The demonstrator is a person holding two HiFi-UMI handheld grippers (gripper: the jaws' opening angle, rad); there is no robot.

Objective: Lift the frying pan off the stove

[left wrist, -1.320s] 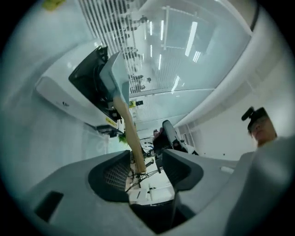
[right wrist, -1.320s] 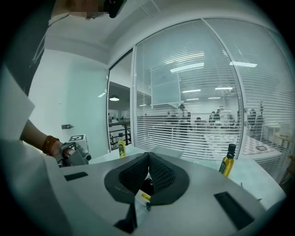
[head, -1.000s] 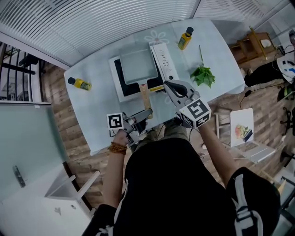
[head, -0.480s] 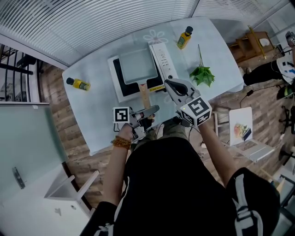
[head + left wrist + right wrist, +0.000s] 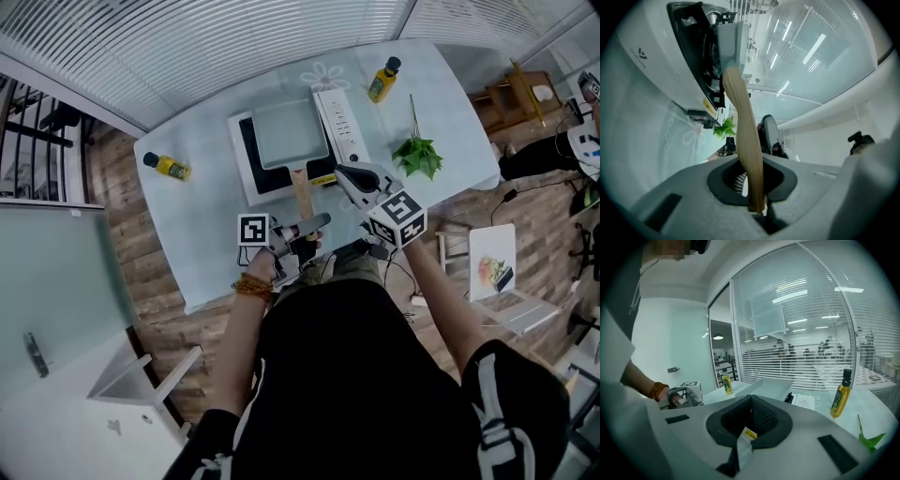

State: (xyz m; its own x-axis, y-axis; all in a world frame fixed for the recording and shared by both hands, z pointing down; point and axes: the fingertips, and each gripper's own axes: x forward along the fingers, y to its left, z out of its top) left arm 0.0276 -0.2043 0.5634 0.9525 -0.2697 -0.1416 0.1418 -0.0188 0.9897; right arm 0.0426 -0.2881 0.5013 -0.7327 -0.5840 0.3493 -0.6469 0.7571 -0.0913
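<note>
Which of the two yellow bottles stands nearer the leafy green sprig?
The bottle right of the stove in the head view; the sprig lies close by it. The other bottle stands far across the stove, on its left.

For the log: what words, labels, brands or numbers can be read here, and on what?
Nothing reads as words.
On the stove: angular logo with small print, too blurred.
Its yellow sticker: too small.
Two yellow bottles: labels blurred.
The marker cubes: black-and-white patterns, no words.
</note>
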